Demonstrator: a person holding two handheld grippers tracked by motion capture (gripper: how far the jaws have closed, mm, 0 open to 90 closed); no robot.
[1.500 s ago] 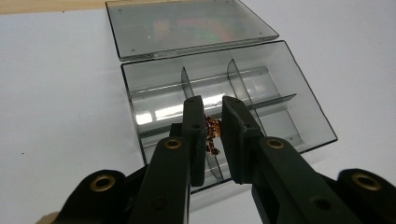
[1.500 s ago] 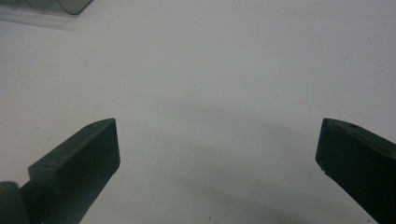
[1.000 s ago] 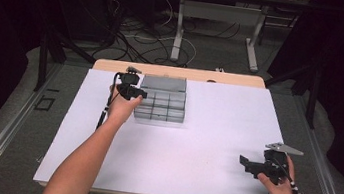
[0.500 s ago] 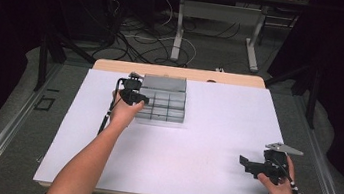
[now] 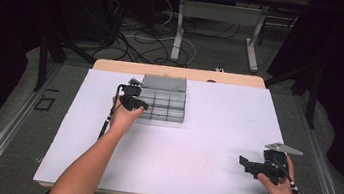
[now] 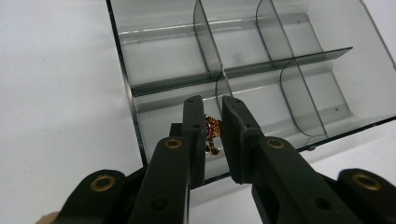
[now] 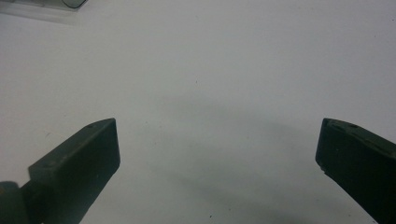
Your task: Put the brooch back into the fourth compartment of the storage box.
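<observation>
I have the left gripper (image 6: 214,133) clamped on a small red-and-gold trinket (image 6: 212,134), jaws pinched in on it with just the piece between them. It hangs over the near-left compartment of the clear divided organizer box (image 6: 140,140), close to that cell's floor; from the high view the left gripper (image 5: 139,105) sits at the organizer box (image 5: 181,85) left edge. I read this as the placing step, drop not yet made. Next move: ease the jaws apart so the trinket lands inside that cell, clear of the dividers, then lift straight out. Right gripper (image 5: 246,165) rests low over bare counter (image 5: 204,146) near the right corner, jaws wide apart, nothing between them.
</observation>
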